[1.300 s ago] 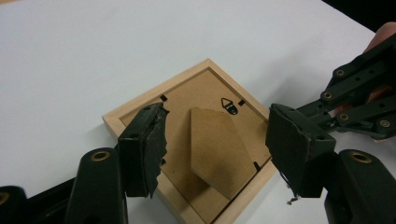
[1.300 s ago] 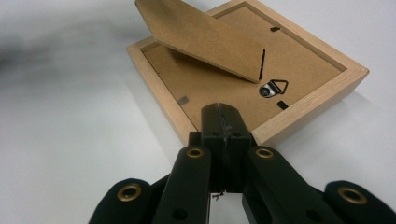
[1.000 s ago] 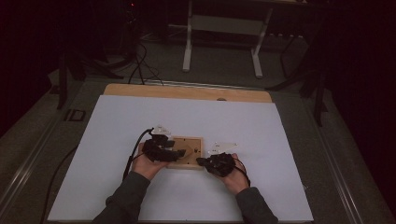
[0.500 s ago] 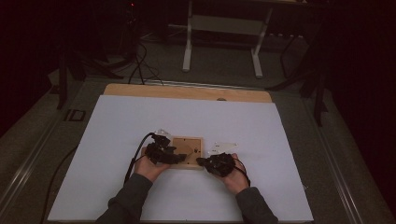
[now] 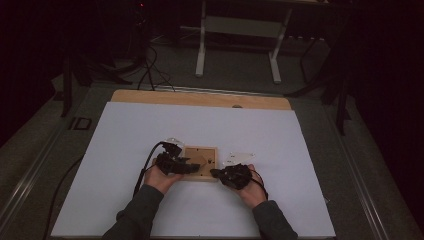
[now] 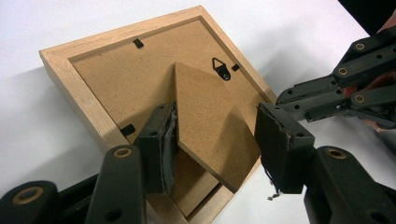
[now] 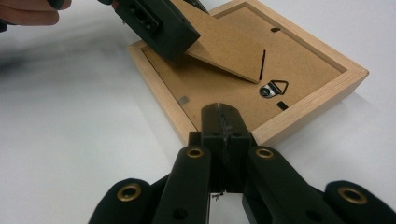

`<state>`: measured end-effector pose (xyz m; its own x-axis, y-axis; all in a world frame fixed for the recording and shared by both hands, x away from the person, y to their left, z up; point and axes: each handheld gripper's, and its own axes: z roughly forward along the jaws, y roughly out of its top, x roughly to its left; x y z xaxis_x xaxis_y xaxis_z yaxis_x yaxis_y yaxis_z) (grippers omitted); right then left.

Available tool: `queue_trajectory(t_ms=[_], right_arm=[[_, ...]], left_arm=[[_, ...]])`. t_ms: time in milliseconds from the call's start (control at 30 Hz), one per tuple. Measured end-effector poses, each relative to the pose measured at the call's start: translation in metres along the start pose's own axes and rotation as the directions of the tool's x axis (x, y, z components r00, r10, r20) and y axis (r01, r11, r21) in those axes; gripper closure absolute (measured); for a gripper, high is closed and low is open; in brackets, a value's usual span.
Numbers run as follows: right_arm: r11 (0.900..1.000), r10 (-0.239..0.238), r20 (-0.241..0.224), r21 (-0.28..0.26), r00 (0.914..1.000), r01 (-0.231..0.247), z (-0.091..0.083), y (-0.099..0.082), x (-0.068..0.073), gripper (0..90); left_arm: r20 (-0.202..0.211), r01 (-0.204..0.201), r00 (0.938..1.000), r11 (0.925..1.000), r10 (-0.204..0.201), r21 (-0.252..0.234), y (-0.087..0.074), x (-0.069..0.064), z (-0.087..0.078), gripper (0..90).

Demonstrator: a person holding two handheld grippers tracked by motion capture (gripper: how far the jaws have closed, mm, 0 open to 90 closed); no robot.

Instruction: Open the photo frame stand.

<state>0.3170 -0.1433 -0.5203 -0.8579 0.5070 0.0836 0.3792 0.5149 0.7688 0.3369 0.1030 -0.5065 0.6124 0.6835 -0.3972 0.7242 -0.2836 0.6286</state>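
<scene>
Wooden picture frame lies face-down near the front-middle of the white table, fibreboard back up. Its easel stand is tilted up off the back panel (hinged end toward the hanger side). Left gripper straddles the stand: jaws have just been closing in, one pad against the stand's left edge, the other pad apart from its right edge, so not clamped. Right gripper has its jaws pressed together with nothing between them, tips touching the frame's wooden rim at the corner nearest the right hand. D-ring hanger sits on the back panel just beside that corner. Clear plastic sheet lies on the table right of the frame.
</scene>
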Motion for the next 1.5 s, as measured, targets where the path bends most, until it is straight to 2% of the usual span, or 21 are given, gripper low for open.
queue_trajectory(t_ms=[133,400,567,700,900,1267,1500], right_arm=[[1.0,0.0,0.0,0.0,1.0,0.0,0.0,0.0,0.0,89.7],[1.0,-0.002,0.002,0.002,1.0,0.002,0.0,0.0,0.0,89.4],[1.0,-0.001,0.017,-0.002,0.9998,0.001,-0.002,0.001,-0.001,83.9],[0.9995,0.026,0.039,-0.019,0.9989,-0.025,-0.007,0.002,-0.006,78.3],[0.9979,0.054,0.068,-0.04,0.9962,-0.051,-0.016,0.002,-0.013,71.8],[0.997,0.068,0.088,-0.044,0.9938,-0.064,-0.021,0.006,-0.018,66.4],[0.9946,0.094,0.09,-0.053,0.9915,-0.089,-0.022,0.008,-0.024,61.6]], left_arm=[[0.0,-0.002,1.0,0.9999,0.002,0.013,0.001,-0.001,0.0,51.6],[-0.033,-0.034,0.9988,0.9988,0.035,0.034,0.001,-0.003,0.001,53.1],[-0.047,-0.041,0.998,0.9987,0.042,0.031,0.001,-0.005,0.001,53.4],[-0.059,-0.059,0.9964,0.9979,0.06,0.027,0.0,-0.008,0.001,53.6],[-0.087,-0.103,0.9907,0.9945,0.105,0.018,-0.001,-0.013,-0.001,53.7],[-0.115,-0.149,0.9823,0.9889,0.148,0.003,-0.005,-0.02,-0.003,53.8],[-0.135,-0.187,0.9737,0.9823,0.183,-0.015,-0.01,-0.024,-0.004,53.8]])
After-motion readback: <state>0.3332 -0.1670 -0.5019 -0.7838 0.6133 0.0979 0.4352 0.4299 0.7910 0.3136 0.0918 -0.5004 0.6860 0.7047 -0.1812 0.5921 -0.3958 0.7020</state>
